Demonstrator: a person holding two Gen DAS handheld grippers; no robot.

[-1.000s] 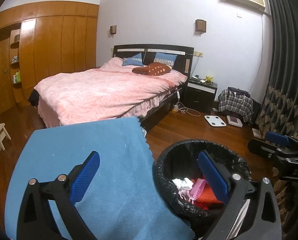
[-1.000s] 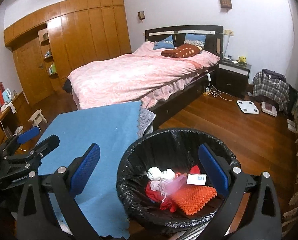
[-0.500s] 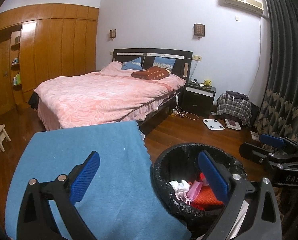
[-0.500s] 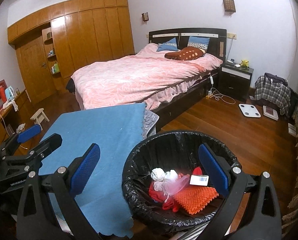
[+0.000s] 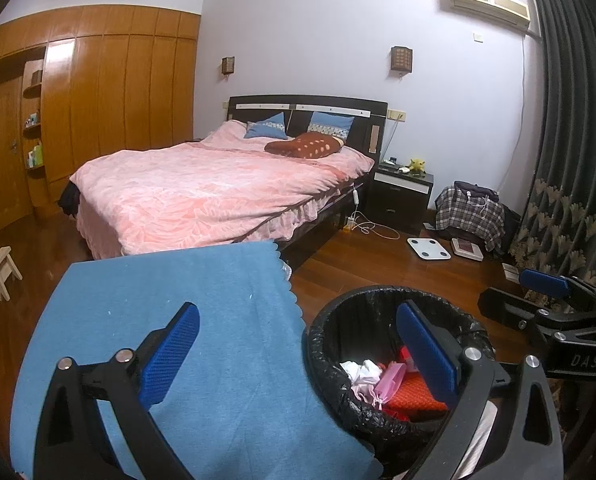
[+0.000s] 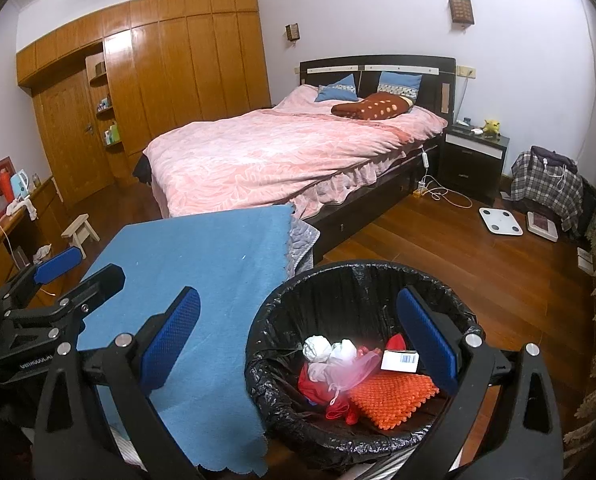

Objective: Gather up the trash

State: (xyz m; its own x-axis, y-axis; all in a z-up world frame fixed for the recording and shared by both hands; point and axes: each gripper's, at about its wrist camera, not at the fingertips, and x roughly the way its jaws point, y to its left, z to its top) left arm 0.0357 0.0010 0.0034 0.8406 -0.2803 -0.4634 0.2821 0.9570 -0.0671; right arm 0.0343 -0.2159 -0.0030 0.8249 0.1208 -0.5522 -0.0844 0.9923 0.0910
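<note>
I see my left gripper [image 5: 298, 354] and right gripper [image 6: 298, 354] both spread wide, holding nothing. The black-lined round trash bin [image 6: 282, 312] beside the blue cloth-covered table [image 6: 202, 280] holds crumpled trash [image 6: 361, 376].

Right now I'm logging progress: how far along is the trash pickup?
Done: trash sits in the bin. In hand: nothing; the left gripper and right gripper are open and empty. Left: no loose trash shows on the blue cloth.
</note>
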